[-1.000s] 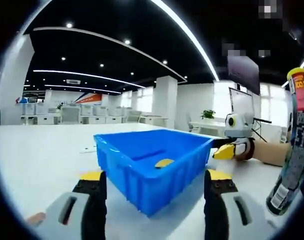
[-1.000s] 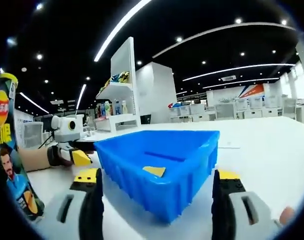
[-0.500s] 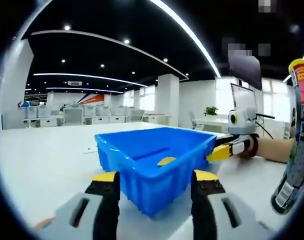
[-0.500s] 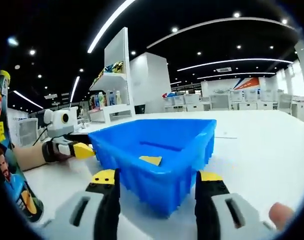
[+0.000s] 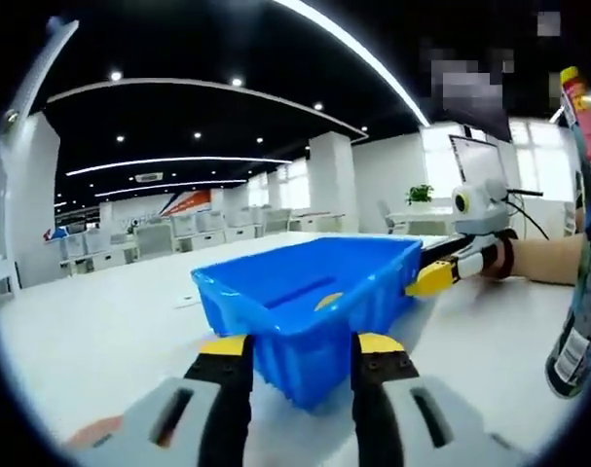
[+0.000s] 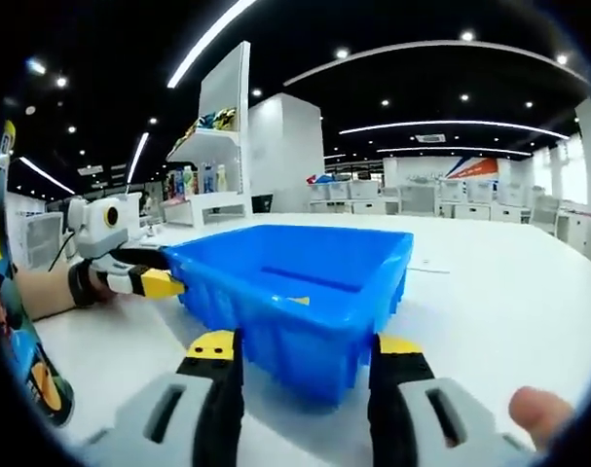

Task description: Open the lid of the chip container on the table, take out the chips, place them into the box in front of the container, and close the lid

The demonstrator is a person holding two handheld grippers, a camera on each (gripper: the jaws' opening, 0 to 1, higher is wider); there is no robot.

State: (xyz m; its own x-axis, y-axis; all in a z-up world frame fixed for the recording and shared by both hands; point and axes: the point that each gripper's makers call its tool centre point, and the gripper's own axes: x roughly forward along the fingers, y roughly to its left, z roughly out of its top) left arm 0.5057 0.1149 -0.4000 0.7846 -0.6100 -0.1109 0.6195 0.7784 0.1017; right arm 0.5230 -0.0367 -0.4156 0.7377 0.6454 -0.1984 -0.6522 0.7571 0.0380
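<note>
A blue box sits on the white tabletop, and both tools face it from opposite sides. In the left gripper view, the left tool is low at the near corner of the box, its yellow-tipped jaws parted with the corner just ahead of them and nothing between them. In the right gripper view, the right tool stands likewise at the box's near corner, jaws apart and gripping nothing. A yellow chip lies inside the box; in the right gripper view only its edge peeks over the near wall. The chip container, a tall printed tube, stands upright on the tabletop beside the box, at the right edge of the left gripper view and at the left edge of the right gripper view; whether its lid is on is hard to tell, since the top is cut off and blurred.
</note>
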